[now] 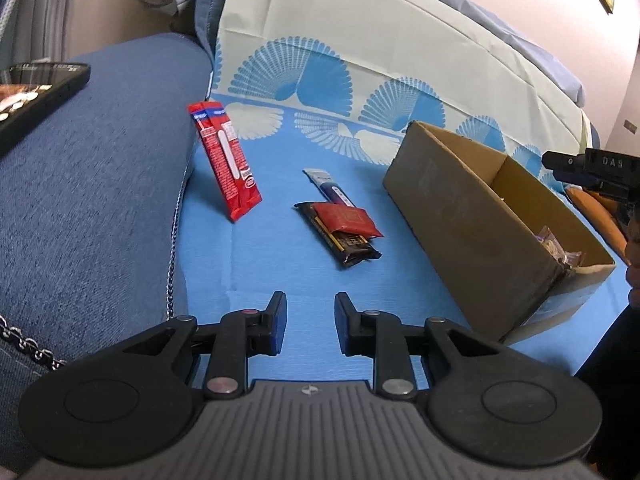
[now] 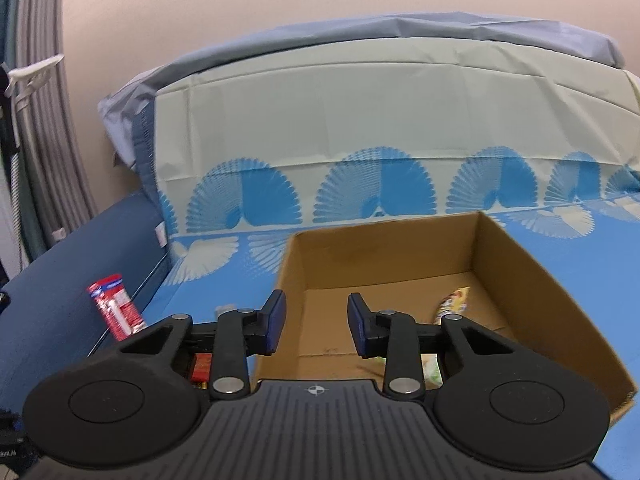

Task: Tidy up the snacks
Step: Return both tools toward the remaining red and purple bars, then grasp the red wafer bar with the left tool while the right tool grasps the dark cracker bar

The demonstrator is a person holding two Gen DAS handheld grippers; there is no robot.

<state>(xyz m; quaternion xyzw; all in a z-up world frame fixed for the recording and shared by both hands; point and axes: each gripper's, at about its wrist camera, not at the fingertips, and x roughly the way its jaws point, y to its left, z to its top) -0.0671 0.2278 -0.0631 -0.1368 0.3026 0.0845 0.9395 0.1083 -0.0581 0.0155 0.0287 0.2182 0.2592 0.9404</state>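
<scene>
Two grippers, left gripper [image 1: 308, 326] and right gripper [image 2: 316, 326], I hold empty, fingers apart: left facing the stacked snack bars [image 1: 340, 232], right above the cardboard box [image 2: 520, 280].

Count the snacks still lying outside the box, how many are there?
4. A red pack leans on the sofa arm. A small red packet lies on a dark bar, with a blue-white stick behind. More may be hidden.

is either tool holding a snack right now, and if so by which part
Nothing is held. The left tool hangs with bare jaws short of the snacks on the blue sheet; the right tool is empty over the cardboard box.
</scene>
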